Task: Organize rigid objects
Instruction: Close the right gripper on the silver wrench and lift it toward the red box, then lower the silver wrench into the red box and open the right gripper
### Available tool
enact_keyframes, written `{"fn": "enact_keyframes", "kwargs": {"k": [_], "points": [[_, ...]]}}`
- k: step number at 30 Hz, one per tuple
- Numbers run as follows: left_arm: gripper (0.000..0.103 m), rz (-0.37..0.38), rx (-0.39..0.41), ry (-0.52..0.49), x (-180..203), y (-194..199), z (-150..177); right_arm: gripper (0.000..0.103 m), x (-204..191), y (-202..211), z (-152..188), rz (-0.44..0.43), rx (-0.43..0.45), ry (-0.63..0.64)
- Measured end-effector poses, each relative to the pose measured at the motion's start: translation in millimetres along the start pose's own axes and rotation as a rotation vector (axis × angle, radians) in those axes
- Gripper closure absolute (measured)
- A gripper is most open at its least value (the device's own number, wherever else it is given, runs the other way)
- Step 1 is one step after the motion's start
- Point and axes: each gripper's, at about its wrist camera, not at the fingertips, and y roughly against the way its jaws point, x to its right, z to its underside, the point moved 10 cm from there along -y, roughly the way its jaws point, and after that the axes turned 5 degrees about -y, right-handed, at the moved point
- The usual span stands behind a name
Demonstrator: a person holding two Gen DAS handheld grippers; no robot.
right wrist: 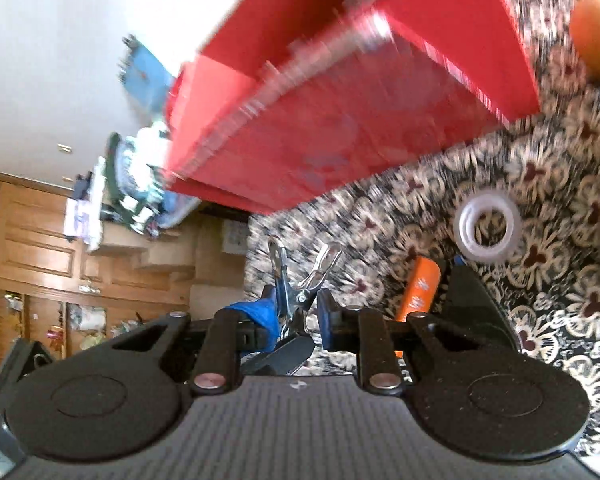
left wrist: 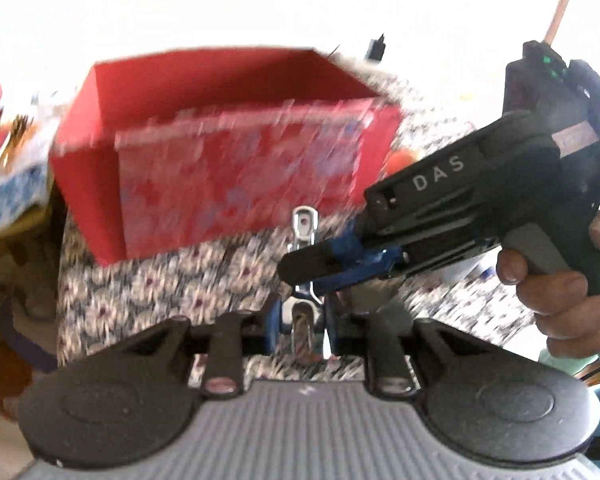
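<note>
A silver metal spring clip (left wrist: 304,224) hangs over the flower-patterned tablecloth (left wrist: 160,292), in front of an open red box (left wrist: 228,132). My left gripper (left wrist: 302,318) is shut on the clip's lower part, with blue pads on either side. My right gripper (left wrist: 304,276), held by a hand (left wrist: 560,292), reaches in from the right and is clamped across the clip's middle. In the right wrist view the clip (right wrist: 278,264) spreads its two handles upward from my right gripper (right wrist: 296,308), whose blue pads press on it. The red box (right wrist: 340,120) lies just beyond. Both views are blurred.
An orange lighter-like thing (right wrist: 420,288) lies by my right finger. A white plastic ring (right wrist: 488,224) sits on the cloth further right, and an orange round thing (right wrist: 596,40) is beside the box. The table's edge (right wrist: 252,248) is at the left, with wooden cabinets (right wrist: 40,240) beyond.
</note>
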Motion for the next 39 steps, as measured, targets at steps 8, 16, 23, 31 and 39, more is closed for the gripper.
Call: {"fn": "enact_keyframes", "kwargs": {"k": [8, 16, 23, 31, 39], "points": [[0.084, 0.023, 0.179, -0.068, 13.3, 27.1, -71.3, 0.103, -48.2, 48.5, -35.6, -0.042, 0.151, 0.136], [0.084, -0.047, 0.243, -0.054, -27.9, 7.6, -130.8, 0.103, -86.6, 22.8, -100.7, -0.034, 0.183, 0.25], [0.084, -0.13, 0.183, 0.03, -90.7, -33.1, -144.7, 0.103, -88.0, -39.7, -144.7, -0.027, 0.107, 0.247], [0.084, -0.231, 0.073, 0.129, -140.3, -60.5, -122.4, 0.103, -80.6, -104.2, -162.5, 0.009, 0.002, 0.225], [0.082, -0.287, 0.024, 0.142, -150.7, -76.3, -118.6, 0.1, -74.5, -128.8, -167.9, 0.043, -0.017, 0.188]]}}
